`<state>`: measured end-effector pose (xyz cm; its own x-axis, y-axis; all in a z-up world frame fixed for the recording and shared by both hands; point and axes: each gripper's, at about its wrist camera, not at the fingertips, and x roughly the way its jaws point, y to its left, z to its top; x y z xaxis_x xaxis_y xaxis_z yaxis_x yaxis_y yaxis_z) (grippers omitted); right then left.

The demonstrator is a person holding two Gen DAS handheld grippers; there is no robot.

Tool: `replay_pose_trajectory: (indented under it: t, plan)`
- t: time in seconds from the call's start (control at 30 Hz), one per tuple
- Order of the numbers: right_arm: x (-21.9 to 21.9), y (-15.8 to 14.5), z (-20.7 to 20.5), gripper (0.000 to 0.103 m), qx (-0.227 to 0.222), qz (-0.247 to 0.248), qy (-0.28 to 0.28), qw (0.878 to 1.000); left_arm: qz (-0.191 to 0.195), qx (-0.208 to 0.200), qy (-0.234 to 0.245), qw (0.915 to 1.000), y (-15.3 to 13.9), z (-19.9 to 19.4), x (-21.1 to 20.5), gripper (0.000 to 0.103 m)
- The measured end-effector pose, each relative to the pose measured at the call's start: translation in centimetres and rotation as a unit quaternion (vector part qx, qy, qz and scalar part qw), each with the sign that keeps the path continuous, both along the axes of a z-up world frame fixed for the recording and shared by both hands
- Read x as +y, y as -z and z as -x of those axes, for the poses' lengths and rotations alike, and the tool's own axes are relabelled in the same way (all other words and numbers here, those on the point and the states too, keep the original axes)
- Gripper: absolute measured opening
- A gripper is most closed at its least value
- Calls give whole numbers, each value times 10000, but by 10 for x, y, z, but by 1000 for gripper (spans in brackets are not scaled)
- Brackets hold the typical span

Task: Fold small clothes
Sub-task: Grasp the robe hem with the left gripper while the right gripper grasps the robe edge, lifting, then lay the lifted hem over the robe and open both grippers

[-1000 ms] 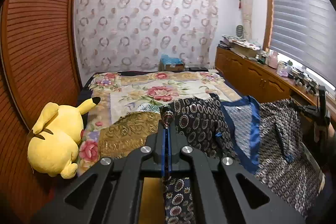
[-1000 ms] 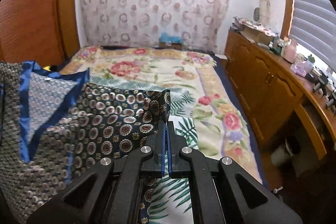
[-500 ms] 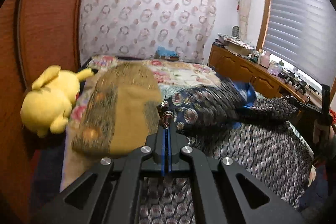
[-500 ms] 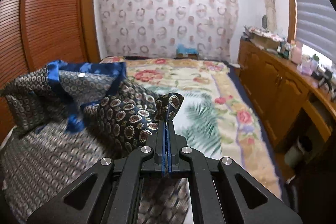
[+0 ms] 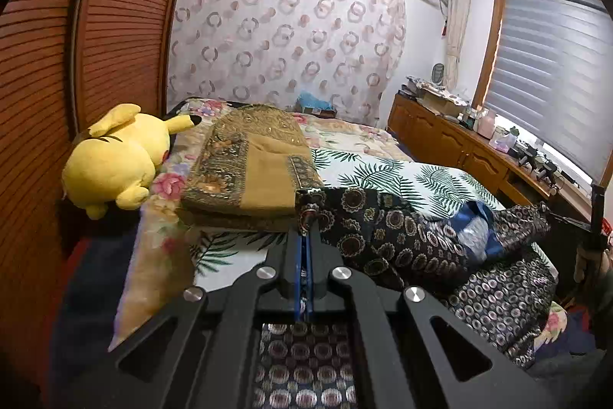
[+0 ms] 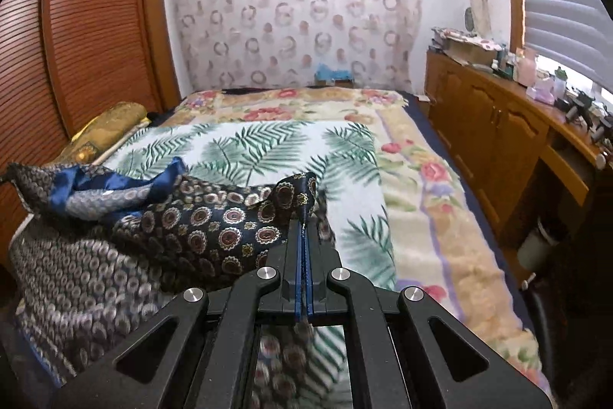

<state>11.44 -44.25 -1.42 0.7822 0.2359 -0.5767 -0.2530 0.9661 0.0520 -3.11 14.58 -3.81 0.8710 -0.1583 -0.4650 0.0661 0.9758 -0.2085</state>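
A dark navy patterned garment [image 5: 387, 236] with medallion print, grey lining and blue trim lies bunched at the near edge of the bed. My left gripper [image 5: 305, 213] is shut on one corner of it. My right gripper [image 6: 305, 217] is shut on another corner of the same garment [image 6: 214, 229]. The cloth sags between the two grips and drapes over the bed's near edge. The other gripper shows at the right edge of the left wrist view [image 5: 595, 217].
A folded gold cloth [image 5: 253, 171] lies on the bed [image 6: 268, 148] by a yellow plush toy [image 5: 115, 160]. A slatted wooden wardrobe [image 5: 76, 64] stands on the left. A wooden cabinet [image 6: 498, 125] with clutter runs along the right under the window.
Both grippers have dropped low and toward the bed's near edge with the garment. The cloth was spread out a second ago and is now bunched and sagging on the bed.
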Motion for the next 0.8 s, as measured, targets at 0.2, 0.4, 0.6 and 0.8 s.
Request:
replay_pose_trajectory:
  t: [0.2, 0.4, 0.6, 0.8]
  plan:
    - [-11, -9, 41, 0, 12, 29, -94, 10000, -106, 113, -111, 9998, -8, 22, 6, 0]
    - [-11, 6, 55, 0, 404, 90, -276, 9988, -296, 367, -179, 9987, -3, 22, 11, 11]
    - [-11, 4, 52, 11, 372, 180, -259, 9988, -442, 287, -222, 9984, -12, 20, 17, 37]
    - [-7, -11, 34, 29, 86, 293, -284, 9991, -661, 333, -70, 9972, -19, -6, 19, 50]
